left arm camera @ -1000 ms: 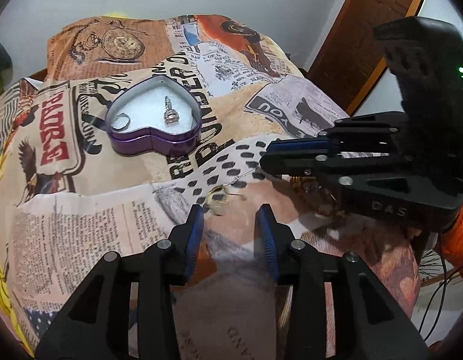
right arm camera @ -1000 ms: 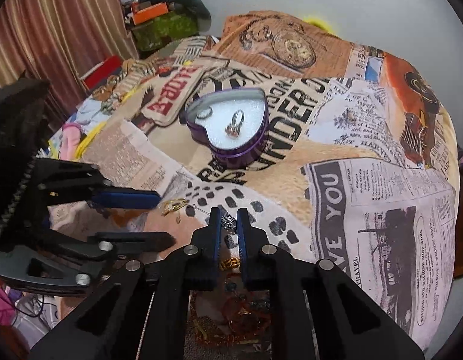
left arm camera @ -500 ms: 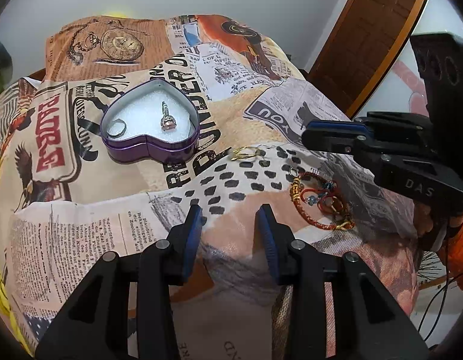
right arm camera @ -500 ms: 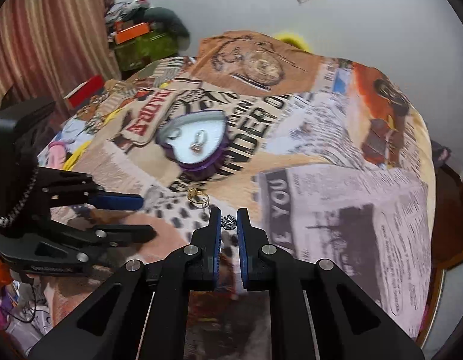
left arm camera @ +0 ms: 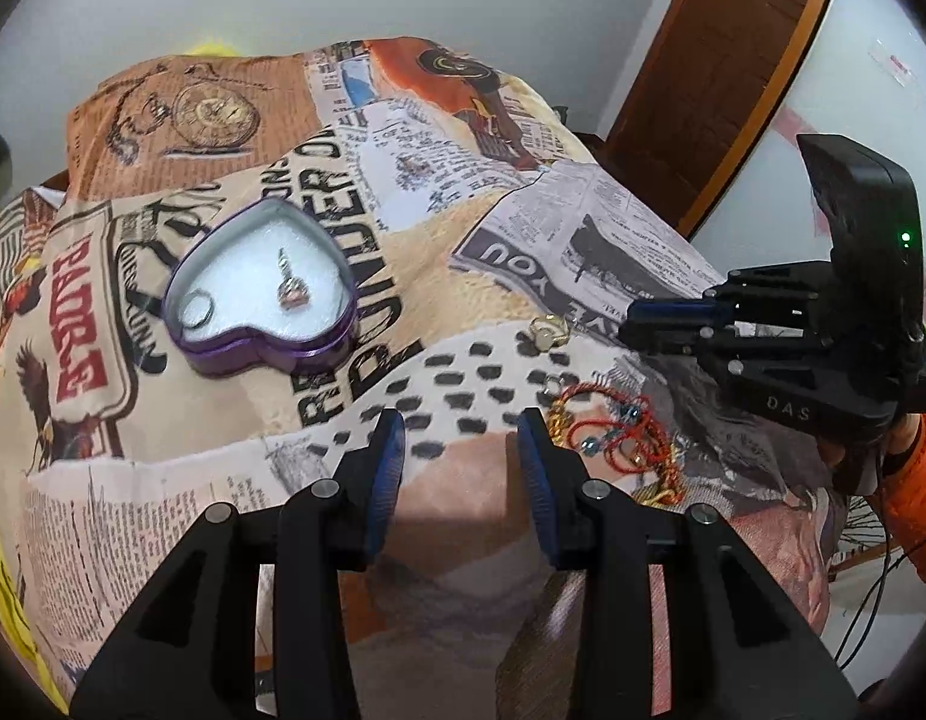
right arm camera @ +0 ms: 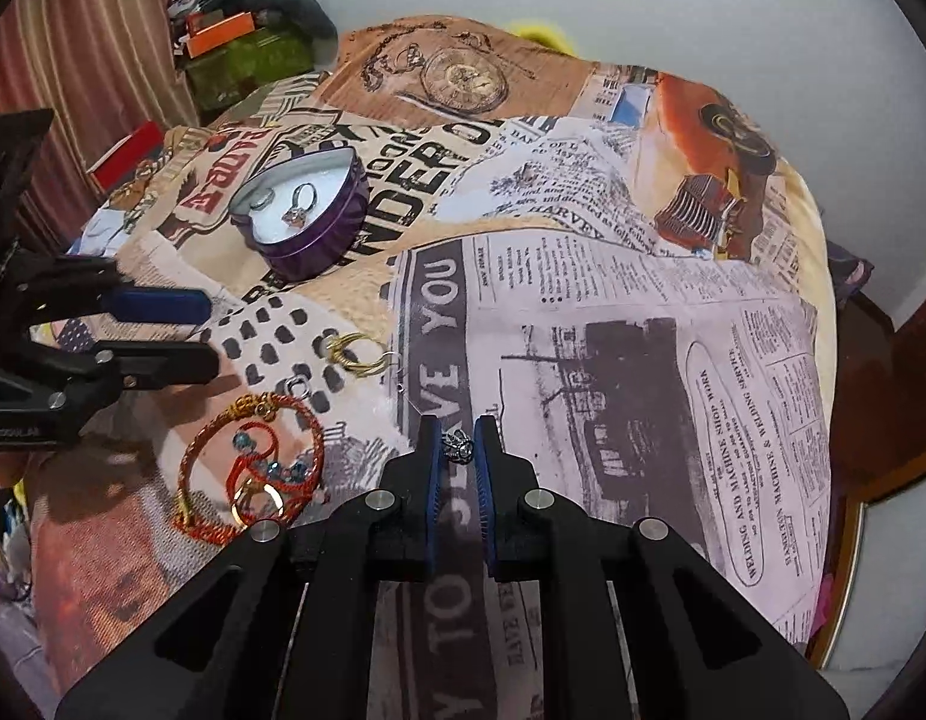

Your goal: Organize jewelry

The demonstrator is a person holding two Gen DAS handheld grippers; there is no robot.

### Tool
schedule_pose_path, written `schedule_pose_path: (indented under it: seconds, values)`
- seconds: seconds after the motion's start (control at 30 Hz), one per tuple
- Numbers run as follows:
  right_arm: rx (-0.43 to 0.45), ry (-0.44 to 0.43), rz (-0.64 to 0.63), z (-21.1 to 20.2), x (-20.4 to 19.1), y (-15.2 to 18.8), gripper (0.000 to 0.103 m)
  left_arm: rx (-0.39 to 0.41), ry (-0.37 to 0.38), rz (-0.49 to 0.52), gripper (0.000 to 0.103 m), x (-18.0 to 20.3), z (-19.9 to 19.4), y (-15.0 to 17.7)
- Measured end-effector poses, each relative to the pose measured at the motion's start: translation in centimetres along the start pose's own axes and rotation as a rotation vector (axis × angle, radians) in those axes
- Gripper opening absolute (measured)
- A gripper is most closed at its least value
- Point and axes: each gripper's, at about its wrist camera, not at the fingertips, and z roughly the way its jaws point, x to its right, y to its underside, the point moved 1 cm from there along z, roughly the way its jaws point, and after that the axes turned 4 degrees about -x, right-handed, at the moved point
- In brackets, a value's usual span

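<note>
Silver charm (right arm camera: 458,446) upright between the right gripper (right arm camera: 459,450) pads, chain leftward.

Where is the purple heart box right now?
The purple heart box sits on the newspaper-print cloth, far left in the left wrist view, beyond the open left gripper. Two rings lie inside it, and the gold ring lies off to its right.

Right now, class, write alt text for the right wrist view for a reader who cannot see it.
The right tool pinches a small silver ring above a newspaper-print cloth. Farther back sits an open purple heart-shaped tin holding two rings, with a gold ring and red beaded bracelets lying loose on the cloth. The left tool hovers open at left.
</note>
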Motion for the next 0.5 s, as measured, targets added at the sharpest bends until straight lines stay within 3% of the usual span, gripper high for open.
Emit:
schedule_pose_path:
  seconds: [0.1,0.5]
  values:
    - [0.002,-0.009,0.006,-0.1,0.1,0.0,0.023,0.002,0.005,0.019,0.038,0.5,0.2,-0.8]
    - [0.021,-0.026,0.049,-0.2,1.5,0.4,0.023,-0.015,0.011,0.139,0.038,3.9,2.8,-4.1]
